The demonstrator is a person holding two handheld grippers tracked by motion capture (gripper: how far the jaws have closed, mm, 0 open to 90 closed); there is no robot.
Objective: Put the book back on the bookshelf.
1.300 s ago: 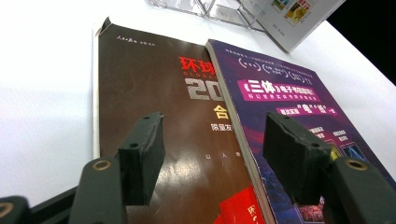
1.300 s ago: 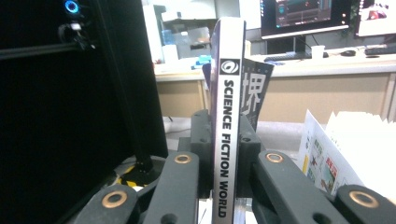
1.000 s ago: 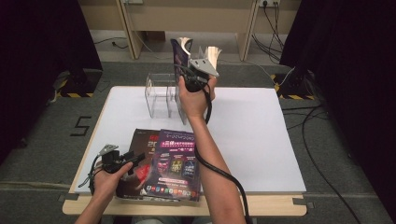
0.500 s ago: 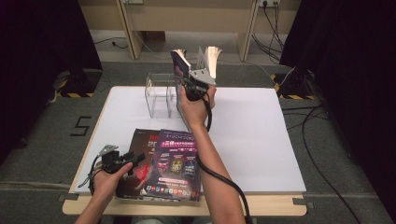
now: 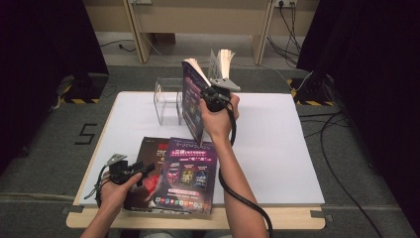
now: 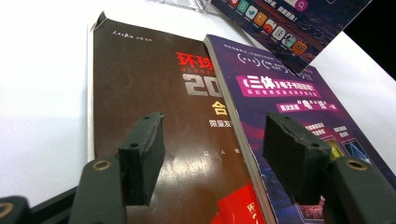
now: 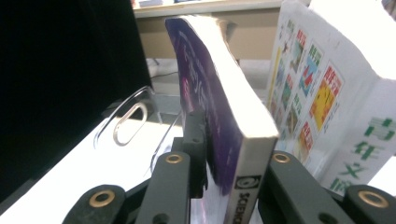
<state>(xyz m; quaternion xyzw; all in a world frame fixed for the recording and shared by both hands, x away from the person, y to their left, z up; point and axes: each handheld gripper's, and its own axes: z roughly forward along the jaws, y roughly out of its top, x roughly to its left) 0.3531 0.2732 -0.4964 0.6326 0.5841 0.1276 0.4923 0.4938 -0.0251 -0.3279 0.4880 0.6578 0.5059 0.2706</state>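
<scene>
The right claw (image 5: 210, 94) grips a purple magazine (image 5: 192, 99) upright beside the clear rack (image 5: 168, 99), jaws just easing apart for slotting, while the left claw (image 5: 143, 168) rests wide, empty.

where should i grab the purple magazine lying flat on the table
Grip the purple magazine at its left long edge, coming in low from the left. It overlaps the brown magazine, so that edge sits raised and a jaw can slide under. The left hand-held gripper is open right there.
</scene>
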